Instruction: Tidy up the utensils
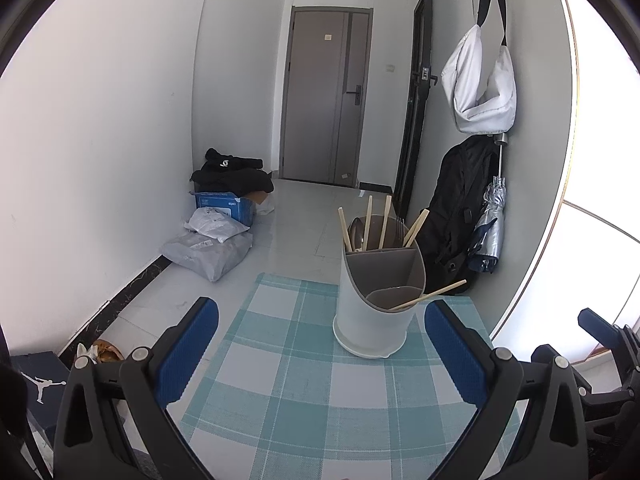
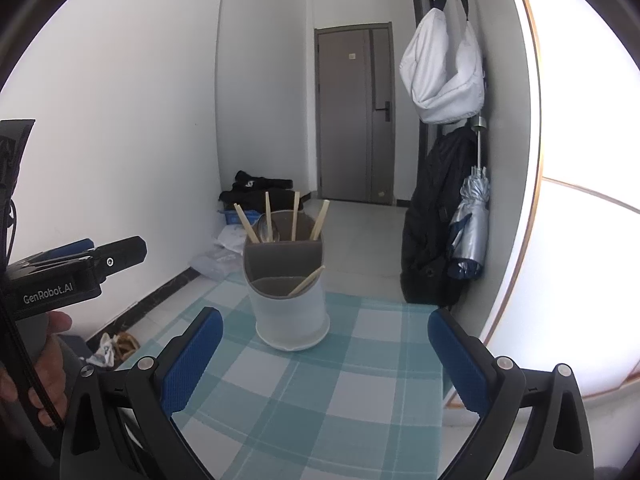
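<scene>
Apparently done: chopsticks (image 1: pixel 367 222) stand sorted in the holder (image 1: pixel 376 304) at frame centre, so the left gripper (image 1: pixel 320 352) and right gripper (image 2: pixel 324 356) hover wide, empty, above the bench (image 1: pixel 304 392).

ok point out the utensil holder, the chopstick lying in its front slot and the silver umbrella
utensil holder (image 2: pixel 290 316), right wrist view, on its white front wall
front chopstick (image 2: pixel 307 280), right wrist view, mid shaft
silver umbrella (image 1: pixel 489 224), left wrist view, on its folded canopy

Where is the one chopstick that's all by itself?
The lone chopstick leans tilted in the low front compartment of the white utensil holder on the checked tablecloth, in front of the taller back compartment holding four others.
</scene>
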